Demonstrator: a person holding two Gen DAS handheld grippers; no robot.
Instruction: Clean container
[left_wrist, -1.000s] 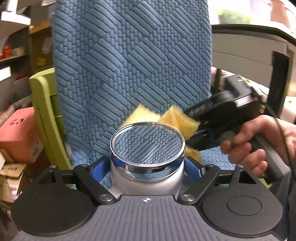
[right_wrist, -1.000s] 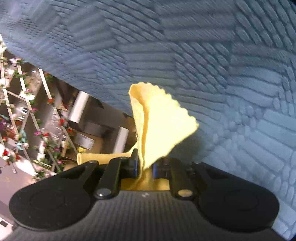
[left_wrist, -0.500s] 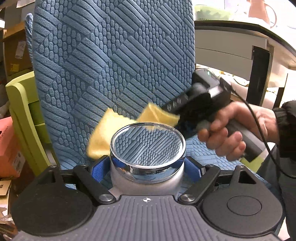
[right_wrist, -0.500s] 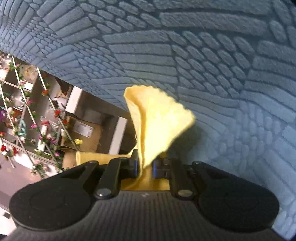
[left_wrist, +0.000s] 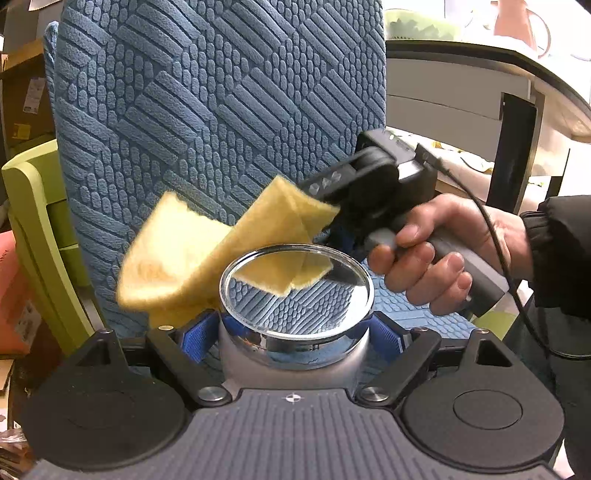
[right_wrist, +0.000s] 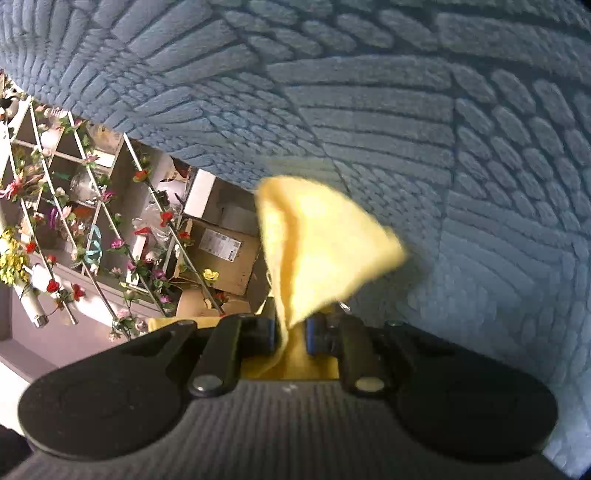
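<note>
The container (left_wrist: 295, 317), a round metal vessel with a mirror-bright flat lid, sits clamped between the blue-padded fingers (left_wrist: 197, 336) of the left gripper (left_wrist: 295, 334), directly ahead of that camera and held off any surface, with the blue patterned chair back (left_wrist: 221, 103) behind it. The lid reflects the chair fabric and part of the cloth. The yellow cloth (left_wrist: 207, 254) hangs across the far-left rim of the lid; whether it actually presses on the metal or merely passes just above it cannot be told from the left wrist view. The right gripper (right_wrist: 291, 330) is closed on a fold of that cloth, as the right wrist view shows, with the free corner flaring forward and blurred. The person's right hand (left_wrist: 439, 254) grips the handle just beside the container. Assessed risks: the polished, curved wall offers the left pads little purchase, so a firm sideways wipe could twist or slide the container out of the clamp, and it would fall to the seat or the floor. The cloth is held by a narrow fold only; a drag against the rim could pull it free of the right jaws. The loose corner lies near the left gripper's linkage (left_wrist: 173, 354) and could snag there. The rigid right fingers, rather than the cloth, could strike the lid and mark it. The cable (left_wrist: 495, 236) trailing from the right unit could catch during a sweep.
</note>
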